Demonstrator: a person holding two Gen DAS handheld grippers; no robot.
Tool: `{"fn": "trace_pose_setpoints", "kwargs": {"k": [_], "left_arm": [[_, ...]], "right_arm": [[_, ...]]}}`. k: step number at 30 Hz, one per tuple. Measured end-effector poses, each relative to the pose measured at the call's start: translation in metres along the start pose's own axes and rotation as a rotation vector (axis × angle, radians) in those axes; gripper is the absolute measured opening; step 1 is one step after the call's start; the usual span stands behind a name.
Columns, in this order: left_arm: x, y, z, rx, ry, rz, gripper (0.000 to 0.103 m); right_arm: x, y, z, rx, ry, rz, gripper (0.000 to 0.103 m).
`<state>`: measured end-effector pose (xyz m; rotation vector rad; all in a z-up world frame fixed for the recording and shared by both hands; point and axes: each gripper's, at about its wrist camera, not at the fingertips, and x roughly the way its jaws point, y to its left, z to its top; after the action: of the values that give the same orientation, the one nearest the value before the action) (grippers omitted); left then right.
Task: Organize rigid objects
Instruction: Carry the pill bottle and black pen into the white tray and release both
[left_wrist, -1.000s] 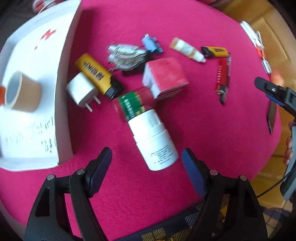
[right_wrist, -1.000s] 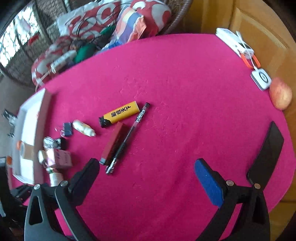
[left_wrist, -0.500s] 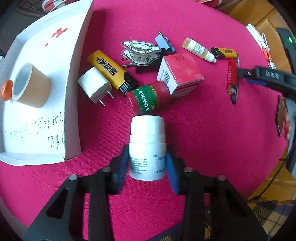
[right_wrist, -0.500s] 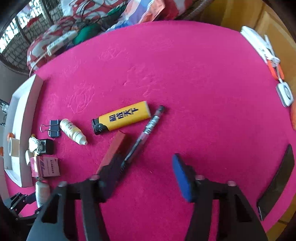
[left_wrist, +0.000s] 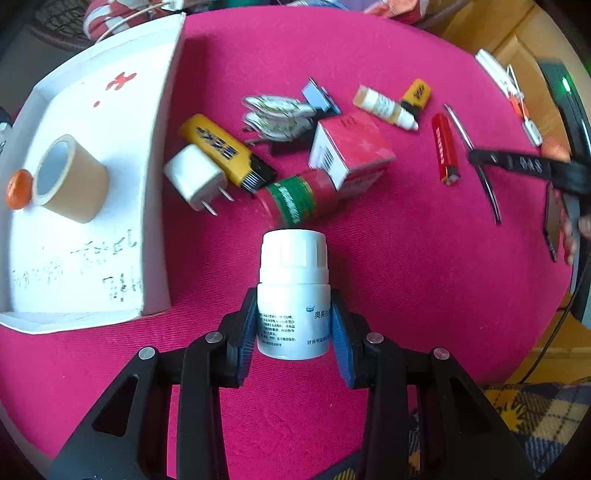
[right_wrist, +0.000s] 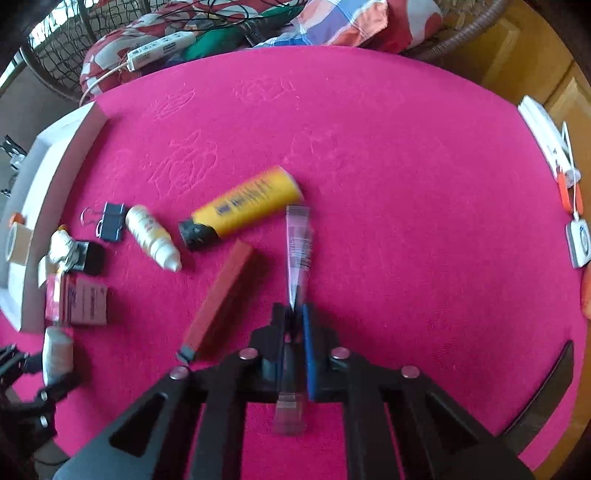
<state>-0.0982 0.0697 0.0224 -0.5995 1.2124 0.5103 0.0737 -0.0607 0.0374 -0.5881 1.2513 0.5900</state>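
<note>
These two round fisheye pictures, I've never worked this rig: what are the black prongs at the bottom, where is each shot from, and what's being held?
Nothing here is a robot: a person holds a two-finger clamp in each hand, with a camera above it looking along the jaws.

Left wrist view: the left gripper has just closed its jaws and is shut on a white pill bottle. Beyond lie a plug adapter, a yellow lighter, a red box and a white tray holding a tape roll.

Right wrist view: the right gripper has just closed on a clear pen. Nearby on the pink tablecloth lie a second yellow lighter and a red bar.
</note>
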Motion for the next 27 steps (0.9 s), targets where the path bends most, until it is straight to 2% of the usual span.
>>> {"fn": "trace_pose_setpoints", "kwargs": {"k": [4, 7, 9, 12, 16, 19, 23, 27], "left_arm": [[-0.017, 0.018, 0.001, -0.016, -0.048, -0.023, 0.036], [-0.031, 0.019, 0.004, -0.004, -0.092, -0.036, 0.036], [-0.056, 0.016, 0.009, 0.013, -0.158, -0.04, 0.036], [-0.094, 0.026, 0.019, 0.012, -0.266, -0.044, 0.036], [-0.135, 0.037, 0.027, -0.024, -0.371, -0.055, 0.036], [-0.167, 0.049, 0.03, -0.051, -0.448, -0.051, 0.036], [-0.2, 0.074, 0.035, -0.105, -0.523, -0.042, 0.036], [-0.226, 0.098, 0.031, -0.14, -0.585, 0.006, 0.036]], "right_arm": [[-0.032, -0.03, -0.011, 0.116, -0.061, 0.088, 0.006], [-0.071, -0.046, -0.012, 0.186, -0.149, 0.154, 0.006], [-0.105, -0.049, -0.009, 0.214, -0.234, 0.199, 0.006], [-0.15, -0.037, 0.002, 0.212, -0.359, 0.251, 0.006], [-0.196, -0.009, 0.019, 0.146, -0.492, 0.313, 0.006], [-0.216, 0.018, 0.027, 0.099, -0.545, 0.356, 0.006], [-0.229, 0.045, 0.038, 0.046, -0.572, 0.41, 0.006], [-0.24, 0.071, 0.047, 0.001, -0.592, 0.451, 0.006]]}}
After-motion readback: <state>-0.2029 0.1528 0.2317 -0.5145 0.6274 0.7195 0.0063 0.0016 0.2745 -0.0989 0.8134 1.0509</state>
